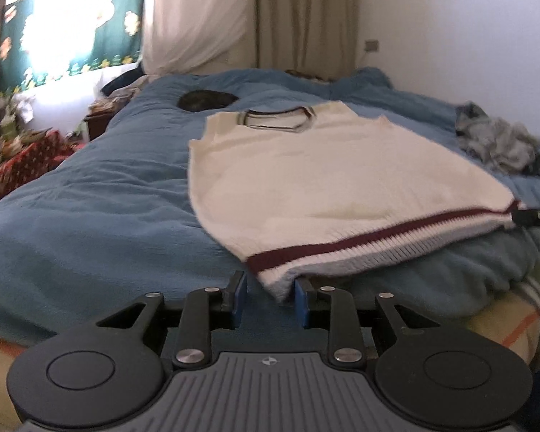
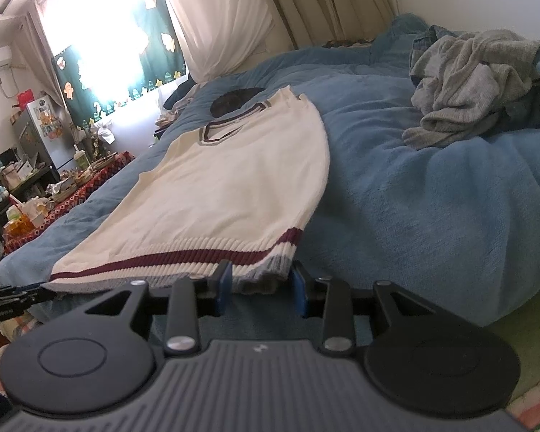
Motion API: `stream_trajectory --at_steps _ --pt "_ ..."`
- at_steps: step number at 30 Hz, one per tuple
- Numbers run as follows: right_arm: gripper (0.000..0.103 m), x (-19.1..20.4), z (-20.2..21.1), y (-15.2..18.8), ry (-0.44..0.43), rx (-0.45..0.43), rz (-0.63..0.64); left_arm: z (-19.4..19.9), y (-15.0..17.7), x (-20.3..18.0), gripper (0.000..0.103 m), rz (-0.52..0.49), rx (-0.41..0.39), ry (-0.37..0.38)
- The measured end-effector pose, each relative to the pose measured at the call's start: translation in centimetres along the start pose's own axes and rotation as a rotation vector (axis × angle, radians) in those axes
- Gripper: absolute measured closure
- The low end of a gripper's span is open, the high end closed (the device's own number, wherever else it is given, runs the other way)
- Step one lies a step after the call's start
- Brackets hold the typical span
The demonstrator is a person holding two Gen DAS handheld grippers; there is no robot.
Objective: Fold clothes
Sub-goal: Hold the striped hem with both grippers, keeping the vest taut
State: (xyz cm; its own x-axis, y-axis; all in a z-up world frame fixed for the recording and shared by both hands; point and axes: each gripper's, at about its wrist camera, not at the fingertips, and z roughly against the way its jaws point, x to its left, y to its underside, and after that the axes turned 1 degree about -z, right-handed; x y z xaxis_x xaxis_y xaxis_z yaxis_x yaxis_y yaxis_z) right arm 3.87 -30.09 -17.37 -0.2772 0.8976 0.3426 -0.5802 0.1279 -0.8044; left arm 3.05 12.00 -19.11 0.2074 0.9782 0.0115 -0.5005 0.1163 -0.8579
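Hem corners of the cream vest lie between part-open left gripper and right gripper; grip unclear. Closing, then folding, is called for.

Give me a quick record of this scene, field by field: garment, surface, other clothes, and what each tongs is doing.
garment: cream knit vest, maroon-striped hem, lying flat
surface: blue blanket on a bed
other clothes: grey crumpled pile, apart from the vest
left tongs: at one hem corner, which lies between the pads; grip unclear
right tongs: at the other hem corner, which lies between the pads; grip unclear
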Motion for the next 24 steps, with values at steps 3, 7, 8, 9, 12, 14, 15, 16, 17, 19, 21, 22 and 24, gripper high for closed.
stream_trajectory --at_steps 3,7,8,9,12,14,15,16,17,19,21,22,24 --pt "0.065 0.5 0.0 0.1 0.021 -0.005 0.047 -0.7 0.1 -0.4 0.075 0.004 -0.010 -0.017" --pt "0.065 1.8 0.3 0.4 0.051 -0.013 0.168 -0.8 -0.3 0.8 0.075 0.115 -0.032 -0.001" --pt "0.063 2.3 0.4 0.5 0.058 -0.013 0.207 -0.6 -0.5 1.1 0.075 0.137 -0.045 0.001" --pt "0.061 2.7 0.4 0.6 0.064 -0.013 0.241 -0.5 -0.7 1.4 0.075 0.159 -0.058 0.003" --pt "0.059 3.7 0.3 1.0 0.068 -0.008 0.316 -0.1 -1.6 2.3 0.069 0.206 -0.091 0.001" --pt "0.059 4.1 0.2 1.2 0.075 -0.002 0.344 -0.2 -1.9 2.8 0.069 0.227 -0.100 0.003" --pt "0.059 4.2 0.3 1.3 0.080 0.001 0.355 -0.2 -2.1 3.1 0.069 0.236 -0.104 0.003" --pt "0.059 4.3 0.3 1.4 0.089 0.005 0.368 -0.3 -2.2 3.2 0.069 0.239 -0.105 0.005" --pt "0.059 4.3 0.4 1.4 0.098 0.009 0.382 -0.4 -2.3 3.3 0.069 0.242 -0.106 0.007" --pt "0.059 4.4 0.3 1.6 0.122 0.020 0.419 -0.4 -2.3 3.4 0.069 0.243 -0.106 0.011" --pt "0.059 4.2 0.3 1.7 0.145 0.025 0.435 -0.4 -2.3 3.4 0.069 0.240 -0.106 0.012" --pt "0.059 4.0 0.4 1.8 0.153 0.024 0.432 -0.4 -2.2 3.3 0.069 0.234 -0.105 0.010" --pt "0.059 3.6 0.6 1.7 0.172 0.019 0.409 -0.4 -2.1 3.3 0.069 0.226 -0.104 0.009"
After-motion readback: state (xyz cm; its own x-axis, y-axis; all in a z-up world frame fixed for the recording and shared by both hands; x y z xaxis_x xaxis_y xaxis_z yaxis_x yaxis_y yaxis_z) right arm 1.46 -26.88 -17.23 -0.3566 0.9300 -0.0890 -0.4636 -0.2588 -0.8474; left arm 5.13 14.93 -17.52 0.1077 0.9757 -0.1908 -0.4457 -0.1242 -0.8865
